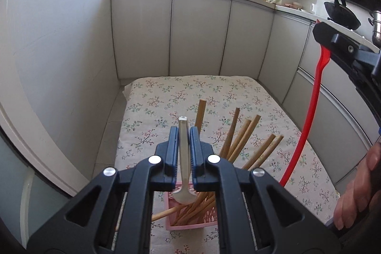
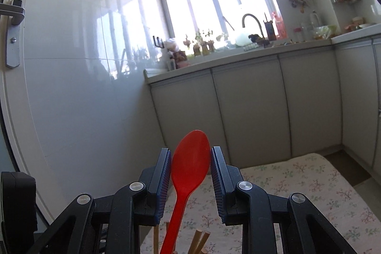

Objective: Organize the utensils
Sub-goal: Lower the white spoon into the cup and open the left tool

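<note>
Left hand-held gripper point(image 1: 183, 135) is pinching a metal spoon point(image 1: 183, 154) upright over the pink basket point(image 1: 190, 218) of chopsticks point(image 1: 240, 139) on the floral bench point(image 1: 166, 97), while right hand-held gripper point(image 2: 191, 154) is clamping a red spoon point(image 2: 190, 163) by its bowl

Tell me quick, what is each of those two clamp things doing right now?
Left gripper: shut on a metal spoon, bowl down over the pink basket of chopsticks.
Right gripper: shut on a red spoon, gripped at its bowl.
</note>
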The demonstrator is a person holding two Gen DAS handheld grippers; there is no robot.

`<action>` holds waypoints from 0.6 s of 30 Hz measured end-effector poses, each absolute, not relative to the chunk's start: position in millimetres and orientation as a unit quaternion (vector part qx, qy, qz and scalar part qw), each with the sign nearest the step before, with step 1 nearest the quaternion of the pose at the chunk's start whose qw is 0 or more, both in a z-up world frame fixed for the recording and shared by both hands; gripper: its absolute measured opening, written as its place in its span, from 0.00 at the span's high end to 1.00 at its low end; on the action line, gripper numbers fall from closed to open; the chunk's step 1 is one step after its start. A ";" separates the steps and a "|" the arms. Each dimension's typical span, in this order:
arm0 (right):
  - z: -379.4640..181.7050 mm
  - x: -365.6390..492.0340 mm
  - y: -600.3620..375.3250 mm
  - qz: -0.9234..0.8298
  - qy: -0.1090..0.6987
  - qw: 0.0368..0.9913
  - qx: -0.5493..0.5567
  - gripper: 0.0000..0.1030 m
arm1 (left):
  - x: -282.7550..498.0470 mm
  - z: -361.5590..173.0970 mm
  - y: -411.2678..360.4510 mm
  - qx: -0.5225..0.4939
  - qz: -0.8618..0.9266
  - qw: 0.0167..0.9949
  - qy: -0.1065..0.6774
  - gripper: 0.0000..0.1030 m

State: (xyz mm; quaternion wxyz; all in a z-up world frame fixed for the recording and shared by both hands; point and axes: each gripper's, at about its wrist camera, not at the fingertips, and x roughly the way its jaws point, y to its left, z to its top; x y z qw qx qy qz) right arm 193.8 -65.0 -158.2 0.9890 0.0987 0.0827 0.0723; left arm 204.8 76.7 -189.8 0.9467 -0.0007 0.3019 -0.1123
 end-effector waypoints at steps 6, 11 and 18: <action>-163.3 201.0 -52.7 0.053 0.068 0.992 0.091 0.71 | 188.2 -169.9 99.5 -0.020 -0.076 0.956 0.283 0.65; -170.2 206.5 -30.7 0.033 0.051 0.996 0.065 0.71 | 179.4 -156.6 123.5 -0.035 -0.045 0.960 0.272 0.55; -195.9 212.8 1.5 0.005 0.045 0.999 0.016 0.70 | 181.6 -156.4 145.7 -0.053 -0.025 0.958 0.279 0.55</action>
